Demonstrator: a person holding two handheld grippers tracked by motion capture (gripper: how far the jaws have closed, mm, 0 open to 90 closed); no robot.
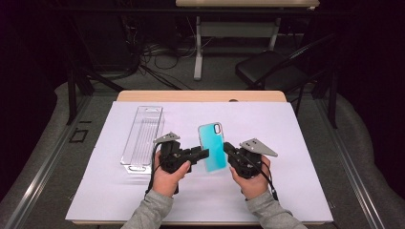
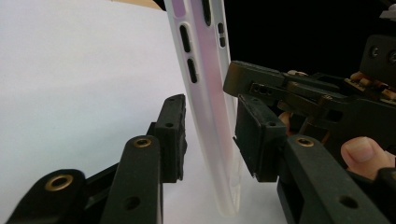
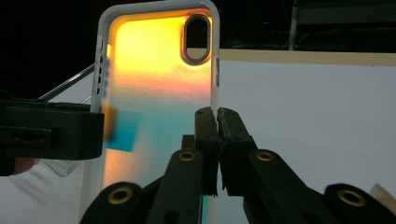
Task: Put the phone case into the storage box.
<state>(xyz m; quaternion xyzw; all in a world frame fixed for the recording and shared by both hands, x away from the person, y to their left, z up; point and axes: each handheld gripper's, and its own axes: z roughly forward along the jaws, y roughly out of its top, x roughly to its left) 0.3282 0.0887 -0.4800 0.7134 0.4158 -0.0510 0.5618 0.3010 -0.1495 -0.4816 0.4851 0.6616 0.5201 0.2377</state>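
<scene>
Right claw [image 1: 228,149] is clamped tight on the right edge of the phone case [image 1: 213,145], jaws fully pinched on the thin rim, as the right gripper view shows. That's what keeps the case lifted off the table [image 1: 286,191], standing upright between my two hands, camera cutout at the far end.

Left claw [image 1: 204,152] comes in from the left with its jaws straddling the case's left edge. In the left gripper view the right-hand pad sits against the case wall; the left-hand pad is clear of it with a visible gap. So partly open, not gripping yet. Case is carried by the right claw alone.

My read: right claw holds by the edge so the opposite side stays free for the left to take a second grip. Two-point hold would stop the case twisting, probably needed before flexing or repositioning it.

Clear plastic tray [image 1: 142,138] lies flat on the white sheet [image 1: 119,200], left of the case, well apart from both claws. Untouched.
</scene>
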